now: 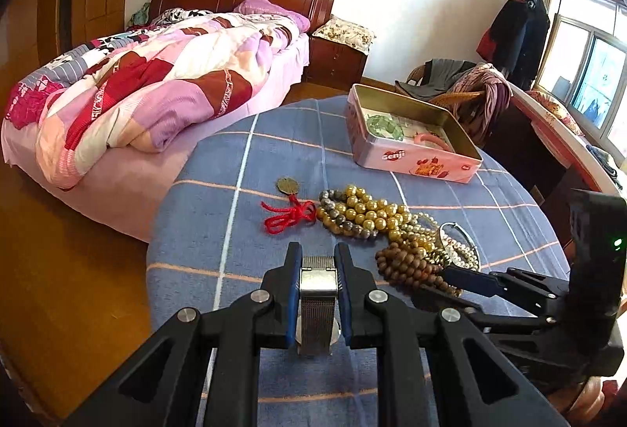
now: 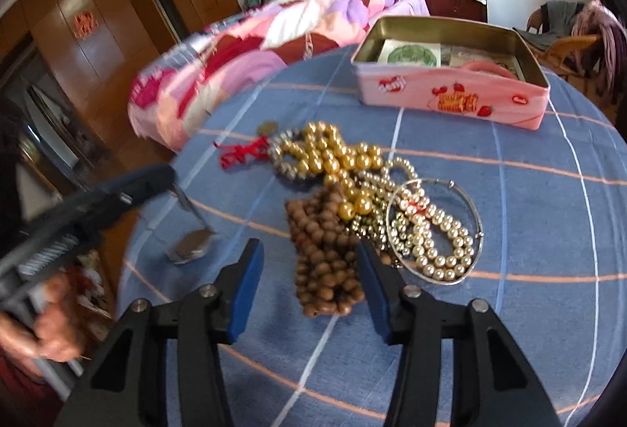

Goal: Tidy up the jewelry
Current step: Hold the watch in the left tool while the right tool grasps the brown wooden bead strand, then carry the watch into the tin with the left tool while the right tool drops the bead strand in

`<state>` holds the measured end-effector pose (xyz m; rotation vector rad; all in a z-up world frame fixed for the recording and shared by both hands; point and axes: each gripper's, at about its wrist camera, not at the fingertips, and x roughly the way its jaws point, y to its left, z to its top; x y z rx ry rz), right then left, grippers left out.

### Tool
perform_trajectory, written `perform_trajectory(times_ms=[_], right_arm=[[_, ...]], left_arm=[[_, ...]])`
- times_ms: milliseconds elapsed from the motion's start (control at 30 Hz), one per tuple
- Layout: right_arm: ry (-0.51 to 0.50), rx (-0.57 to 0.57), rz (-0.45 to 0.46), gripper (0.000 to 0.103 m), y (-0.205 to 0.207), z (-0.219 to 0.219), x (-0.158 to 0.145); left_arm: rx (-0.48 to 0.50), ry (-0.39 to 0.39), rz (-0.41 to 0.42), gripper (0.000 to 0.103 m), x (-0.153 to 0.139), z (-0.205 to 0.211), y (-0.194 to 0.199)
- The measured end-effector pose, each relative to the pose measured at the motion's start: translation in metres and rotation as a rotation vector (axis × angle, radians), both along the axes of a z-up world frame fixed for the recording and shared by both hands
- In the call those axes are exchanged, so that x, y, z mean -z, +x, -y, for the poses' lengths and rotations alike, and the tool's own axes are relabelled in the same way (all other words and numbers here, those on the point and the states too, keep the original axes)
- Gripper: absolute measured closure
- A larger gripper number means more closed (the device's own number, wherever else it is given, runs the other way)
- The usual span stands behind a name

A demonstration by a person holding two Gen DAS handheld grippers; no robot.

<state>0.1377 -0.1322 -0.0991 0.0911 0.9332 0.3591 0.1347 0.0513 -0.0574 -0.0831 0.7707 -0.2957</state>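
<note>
My left gripper (image 1: 318, 248) is shut on the mesh band of a silver watch (image 1: 317, 293), which hangs between the blue pads. In the right wrist view this gripper (image 2: 168, 176) sits at the left with the watch (image 2: 192, 242) dangling down to the cloth. My right gripper (image 2: 307, 244) is open, straddling a brown wooden bead bracelet (image 2: 325, 270); the right pad is close to the beads and the left pad stands apart. The left wrist view shows the right gripper (image 1: 443, 284) at those brown beads (image 1: 411, 262). An open pink tin (image 1: 411, 160) (image 2: 450, 97) stands behind the pile.
On the blue checked tablecloth (image 1: 235, 231) lie gold beads (image 2: 329, 152), pearl strands (image 2: 439, 238), a silver bangle (image 2: 480, 227) and a red cord (image 1: 288, 215) with a coin. A bed (image 1: 137, 93) lies beyond the table's left edge, and a chair (image 1: 462, 89) with clothes stands behind the tin.
</note>
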Motion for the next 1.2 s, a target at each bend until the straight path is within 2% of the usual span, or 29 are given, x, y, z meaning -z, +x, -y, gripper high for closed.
perform_trajectory(times_ms=[233,267,300,433,567,867,967,1200], right_arm=[[-0.123,-0.013,0.025,0.051,0.004,-0.013,0.002],[-0.149,-0.005,0.031,0.065,0.005,-0.014,0.002],[-0.156,-0.005,0.032,0.073,0.005,-0.013,0.002],[-0.076,0.004,0.041,0.085,0.001,0.002,-0.006],[-0.001,0.047,0.079,0.085,-0.005,0.02,-0.024],[0.056,0.193,0.225,0.085,-0.012,0.069,-0.076],[0.064,0.249,0.241,0.085,-0.01,0.085,-0.079],[0.095,0.348,0.214,0.085,0.004,0.111,-0.066]], left_arm=[[-0.009,-0.01,-0.002,0.087,0.0,-0.005,-0.003],[-0.008,-0.009,0.003,0.087,-0.001,-0.005,-0.004],[-0.008,-0.008,0.006,0.087,-0.003,-0.005,-0.005],[-0.013,-0.008,0.009,0.087,-0.006,-0.007,-0.006],[-0.012,-0.007,0.011,0.087,-0.008,-0.004,-0.007],[0.02,-0.014,0.034,0.087,-0.018,0.01,-0.004],[0.033,-0.022,0.034,0.087,-0.018,0.015,0.0],[0.089,-0.025,0.041,0.087,-0.022,0.041,0.013]])
